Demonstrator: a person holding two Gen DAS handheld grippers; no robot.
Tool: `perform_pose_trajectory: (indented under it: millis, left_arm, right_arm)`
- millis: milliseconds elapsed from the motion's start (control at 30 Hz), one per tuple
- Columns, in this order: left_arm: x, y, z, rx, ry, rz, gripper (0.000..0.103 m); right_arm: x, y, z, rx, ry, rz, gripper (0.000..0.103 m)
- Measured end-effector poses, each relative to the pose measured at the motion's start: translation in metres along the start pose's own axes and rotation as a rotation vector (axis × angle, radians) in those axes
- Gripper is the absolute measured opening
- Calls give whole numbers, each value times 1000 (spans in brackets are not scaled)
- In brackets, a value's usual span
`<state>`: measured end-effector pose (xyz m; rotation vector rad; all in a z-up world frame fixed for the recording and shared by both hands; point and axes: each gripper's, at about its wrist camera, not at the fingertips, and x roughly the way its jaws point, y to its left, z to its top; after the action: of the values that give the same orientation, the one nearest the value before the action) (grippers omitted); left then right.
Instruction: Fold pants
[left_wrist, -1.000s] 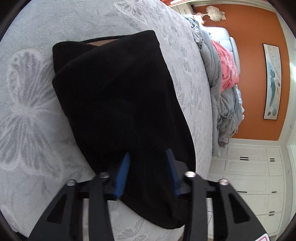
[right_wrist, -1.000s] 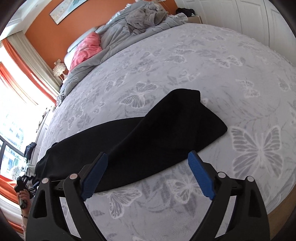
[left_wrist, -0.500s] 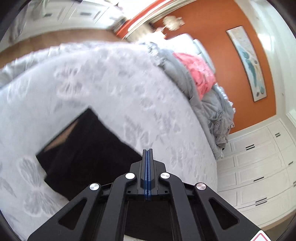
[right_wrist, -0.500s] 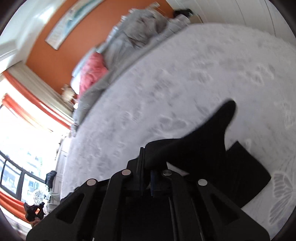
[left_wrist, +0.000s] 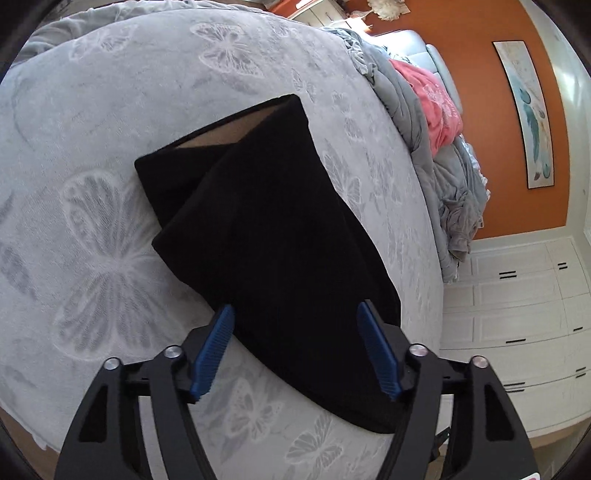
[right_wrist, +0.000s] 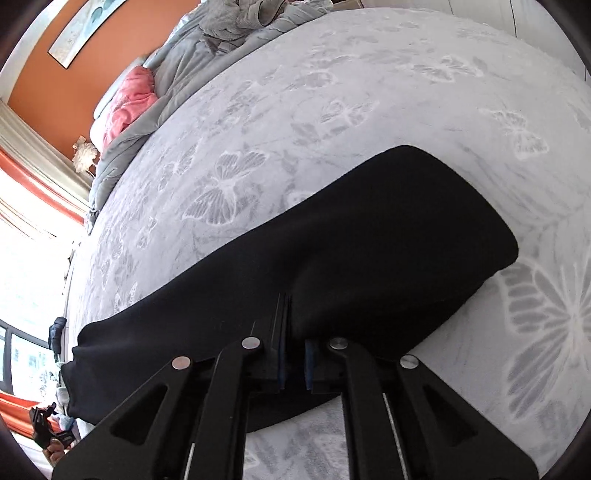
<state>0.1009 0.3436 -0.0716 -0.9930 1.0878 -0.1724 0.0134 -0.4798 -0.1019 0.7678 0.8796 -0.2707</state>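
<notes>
The black pants (left_wrist: 273, 236) lie folded over on the grey butterfly-print bed (left_wrist: 110, 110), waistband end at the far side with a tan inner lining showing. My left gripper (left_wrist: 295, 350) is open, its blue pads either side of the near fold, just above the cloth. In the right wrist view the pants (right_wrist: 369, 236) stretch from lower left to right. My right gripper (right_wrist: 293, 365) is shut on the near edge of the black cloth.
A heap of grey bedding (left_wrist: 443, 184) and a pink pillow (left_wrist: 436, 107) lie along the bed's far edge by the orange wall. White cabinets (left_wrist: 517, 314) stand beyond the bed. The same bedding (right_wrist: 207, 48) and a bright window (right_wrist: 29, 295) show in the right wrist view.
My left gripper was shut half a second ago and has opened, leaving the cloth on the bed. My right gripper closed from wide open onto the pants' edge and stays shut, now lower.
</notes>
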Motion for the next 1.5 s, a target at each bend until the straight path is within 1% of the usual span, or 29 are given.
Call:
perform_pose_trajectory:
  millis: [33,67,100,133,167,200,233,333,400,467,533,567,600,633,733,800,867,933,1000,1033,1067,1133,1200,1233,1267,1300,1367,1433,1500]
  left_arm:
    - [5,2,1,-30,9,11,89]
    - [11,7,3,-72,20,16,89]
    - [16,11,6,-103,31,4,87]
    - [19,13,10,-120,32,-20,77]
    - [23,14,14,-125,33,-48,64]
    - [25,12,18,-125,39,-46,21]
    - [27,8,23,-120,58,-52,4]
    - [19,-28,49,-92,33,-10,4]
    - [7,-78,73,-16,7,-45,4]
    - [-24,-142,84,131,-75,-108,4]
    - [-52,-179,74,307,-152,-123,4]
    - [-59,-176,65,351,-166,-108,4]
    - [-58,-159,60,351,-163,-79,5]
    - [-51,-133,56,328,-140,-41,5]
    - [-9,-30,49,178,-49,91,4]
    - [9,23,43,83,0,98,4]
    - [17,51,33,34,-1,58,5]
    - [17,56,31,27,-24,30,5]
    - [17,51,35,32,-21,42,5]
    - [15,47,38,41,-19,48,5]
    - [10,43,37,58,-23,50,5]
    - [-1,26,41,99,-38,33,5]
    - [-12,7,38,155,-55,32,5]
    - [-15,4,35,180,-59,42,5]
    - [-14,2,33,197,-61,69,5]
    - [-10,8,29,195,-50,90,5]
    - [5,30,22,147,4,115,5]
    - [16,41,21,101,31,110,5]
    - [18,32,28,95,27,117,5]
  right_arm:
    - [1,-1,-1,10,5,5,8]
    - [3,0,-2,15,14,0,9]
    - [4,0,-3,14,19,-10,9]
    - [5,2,-5,15,23,-15,10]
    - [7,2,-5,18,29,-15,12]
    - [8,0,-5,26,33,-13,14]
    - [7,-3,-9,35,32,-10,16]
    - [15,-6,-11,30,39,-36,15]
    - [14,-3,-8,35,16,-42,13]
    - [6,3,-4,40,-41,6,11]
    - [-3,9,-1,34,-86,58,10]
    - [-4,10,0,20,-89,59,10]
    - [-3,9,-1,7,-80,51,10]
    - [-1,6,-2,5,-62,40,10]
    - [7,-10,-6,24,8,6,10]
    - [7,-16,-7,26,24,-14,10]
    - [8,-20,-10,27,35,-21,10]
    - [10,-22,-11,36,38,-16,10]
    - [13,-19,-9,39,28,-23,10]
    - [12,-14,-4,45,19,-22,5]
    - [7,-7,4,46,-8,5,5]
    - [-27,22,23,0,-139,122,4]
    - [-66,52,35,-90,-238,222,4]
    - [-80,64,37,-161,-271,205,3]
    - [-80,65,37,-210,-270,143,3]
    - [-69,56,36,-220,-217,70,3]
    - [-33,14,25,-148,-77,-43,4]
    - [-14,-10,11,-106,-17,-73,4]
    - [-6,-9,10,-98,-7,-71,4]
